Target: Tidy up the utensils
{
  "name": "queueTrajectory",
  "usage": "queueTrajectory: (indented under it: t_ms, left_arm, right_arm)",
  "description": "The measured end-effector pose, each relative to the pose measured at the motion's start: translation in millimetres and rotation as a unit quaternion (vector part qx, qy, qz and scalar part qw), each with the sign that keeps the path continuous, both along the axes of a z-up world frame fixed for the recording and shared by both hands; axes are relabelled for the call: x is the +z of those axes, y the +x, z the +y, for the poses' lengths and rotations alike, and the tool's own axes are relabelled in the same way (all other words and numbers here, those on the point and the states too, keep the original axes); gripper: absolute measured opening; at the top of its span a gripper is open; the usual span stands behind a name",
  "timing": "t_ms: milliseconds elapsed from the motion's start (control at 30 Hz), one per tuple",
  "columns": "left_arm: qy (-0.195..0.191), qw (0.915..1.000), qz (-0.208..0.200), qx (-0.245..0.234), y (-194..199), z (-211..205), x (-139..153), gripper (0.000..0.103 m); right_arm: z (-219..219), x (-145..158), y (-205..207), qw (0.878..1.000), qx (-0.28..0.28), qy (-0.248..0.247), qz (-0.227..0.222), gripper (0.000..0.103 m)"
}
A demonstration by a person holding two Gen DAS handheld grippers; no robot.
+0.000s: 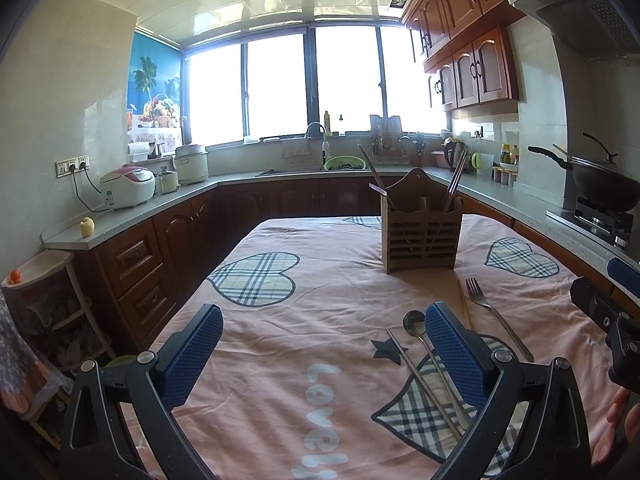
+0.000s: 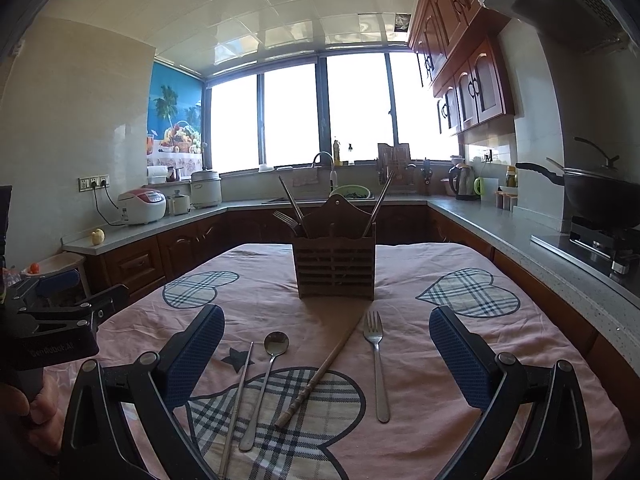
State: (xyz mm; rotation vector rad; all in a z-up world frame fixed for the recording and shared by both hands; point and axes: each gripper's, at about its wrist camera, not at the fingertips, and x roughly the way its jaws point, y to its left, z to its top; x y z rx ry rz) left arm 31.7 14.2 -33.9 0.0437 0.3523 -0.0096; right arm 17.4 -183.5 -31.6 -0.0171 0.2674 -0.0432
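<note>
A brown slatted utensil holder (image 2: 335, 264) stands on the pink tablecloth (image 2: 404, 344) with chopsticks and a fork in it; it also shows in the left wrist view (image 1: 420, 236). In front of it lie a metal chopstick (image 2: 237, 404), a spoon (image 2: 265, 380), a wooden chopstick (image 2: 320, 376) and a fork (image 2: 377, 364). My right gripper (image 2: 326, 344) is open above them, holding nothing. My left gripper (image 1: 324, 340) is open and empty, to the left of the spoon (image 1: 416, 320) and fork (image 1: 492, 312).
Counters run around the table: rice cookers (image 1: 128, 186) at the left, a sink (image 1: 344, 164) under the window, a wok on the stove (image 1: 600, 184) at the right. A shelf rack (image 1: 48, 300) stands left of the table.
</note>
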Motion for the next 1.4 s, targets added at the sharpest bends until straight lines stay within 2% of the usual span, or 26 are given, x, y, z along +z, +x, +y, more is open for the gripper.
queueTrajectory:
  t_ms: [1400]
  left_arm:
    - [0.005,0.9999,0.013,-0.009,10.4,-9.4,3.0,0.102]
  right_arm:
    - [-5.8,2.7,9.9,1.0,0.008,0.012,0.008,0.103]
